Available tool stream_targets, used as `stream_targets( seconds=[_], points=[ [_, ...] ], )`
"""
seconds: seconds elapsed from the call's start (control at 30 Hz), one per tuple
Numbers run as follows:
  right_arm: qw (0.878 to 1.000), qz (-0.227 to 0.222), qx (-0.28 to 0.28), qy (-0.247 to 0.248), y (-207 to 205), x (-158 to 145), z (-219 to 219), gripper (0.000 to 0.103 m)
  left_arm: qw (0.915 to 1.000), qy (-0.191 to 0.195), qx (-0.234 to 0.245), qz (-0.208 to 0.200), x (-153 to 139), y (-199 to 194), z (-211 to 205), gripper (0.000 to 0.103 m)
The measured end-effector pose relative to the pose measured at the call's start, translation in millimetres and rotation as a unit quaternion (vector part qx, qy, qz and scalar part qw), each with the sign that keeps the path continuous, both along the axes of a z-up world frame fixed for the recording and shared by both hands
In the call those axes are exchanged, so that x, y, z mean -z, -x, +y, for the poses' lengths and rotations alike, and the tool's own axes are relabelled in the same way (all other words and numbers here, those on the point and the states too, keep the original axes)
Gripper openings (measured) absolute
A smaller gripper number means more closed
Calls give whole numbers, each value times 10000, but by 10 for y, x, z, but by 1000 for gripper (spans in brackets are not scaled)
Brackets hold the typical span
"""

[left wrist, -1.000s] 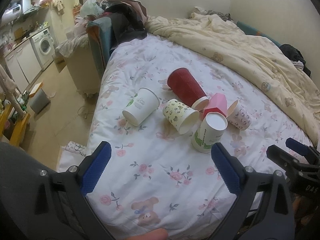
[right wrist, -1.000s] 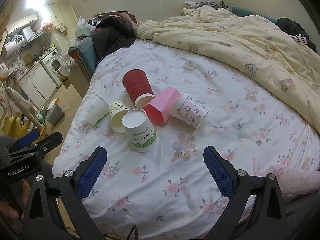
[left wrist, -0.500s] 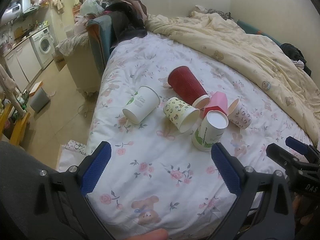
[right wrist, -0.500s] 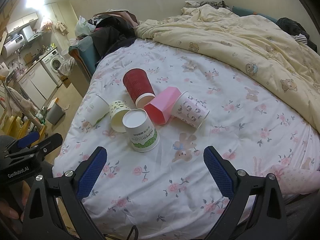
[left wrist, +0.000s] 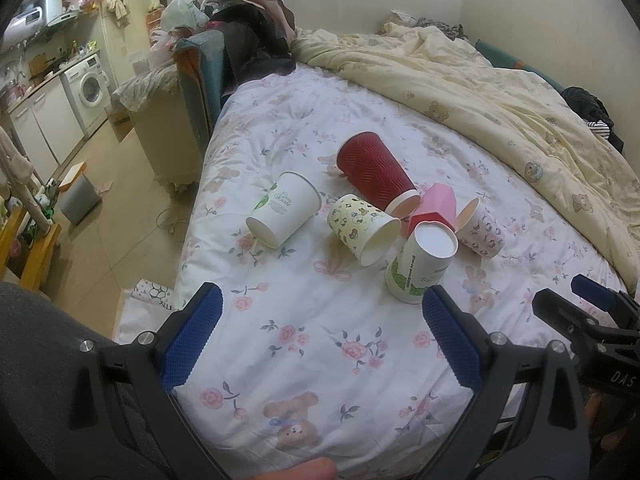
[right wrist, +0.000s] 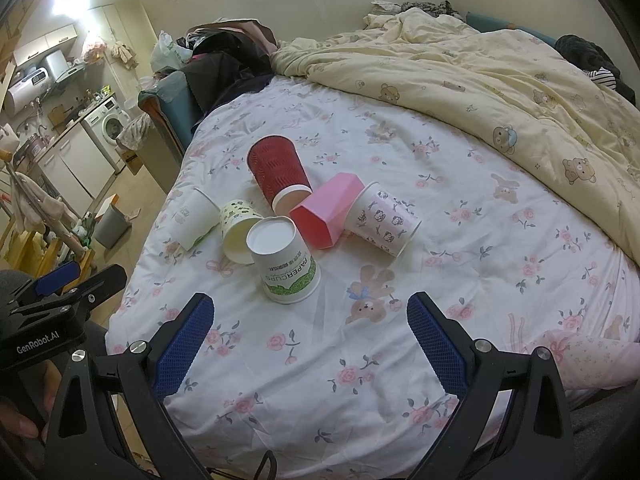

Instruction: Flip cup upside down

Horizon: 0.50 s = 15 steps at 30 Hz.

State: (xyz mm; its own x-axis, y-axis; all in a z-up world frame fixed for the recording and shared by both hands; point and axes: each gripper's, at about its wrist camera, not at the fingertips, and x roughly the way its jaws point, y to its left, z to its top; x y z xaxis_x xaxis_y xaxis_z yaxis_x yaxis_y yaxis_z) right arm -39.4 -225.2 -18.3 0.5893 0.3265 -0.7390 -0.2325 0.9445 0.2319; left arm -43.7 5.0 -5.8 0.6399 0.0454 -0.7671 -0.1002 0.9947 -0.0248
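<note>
Several cups sit clustered on the flowered bedsheet. A white-and-green paper cup stands upside down, base up. A red ribbed cup, a yellow patterned cup, a white cup with a green logo, a pink faceted cup and a white cartoon-print cup lie on their sides. My left gripper is open and empty, nearer than the cups. My right gripper is open and empty, just short of the upside-down cup.
A cream bear-print duvet is bunched over the bed's far right. Piled clothes lie at the bed's far left corner. The bed's left edge drops to a floor with a grey bin and a washing machine.
Both grippers stay open and have shifted only slightly. The cups have not moved.
</note>
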Motion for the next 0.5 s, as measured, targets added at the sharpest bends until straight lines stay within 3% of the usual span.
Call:
stream_targets(
  seconds=[0.5],
  points=[
    [10000, 26, -38, -24, 3, 14, 50, 100, 10000, 22, -51, 17, -5, 3, 61, 99]
  ],
)
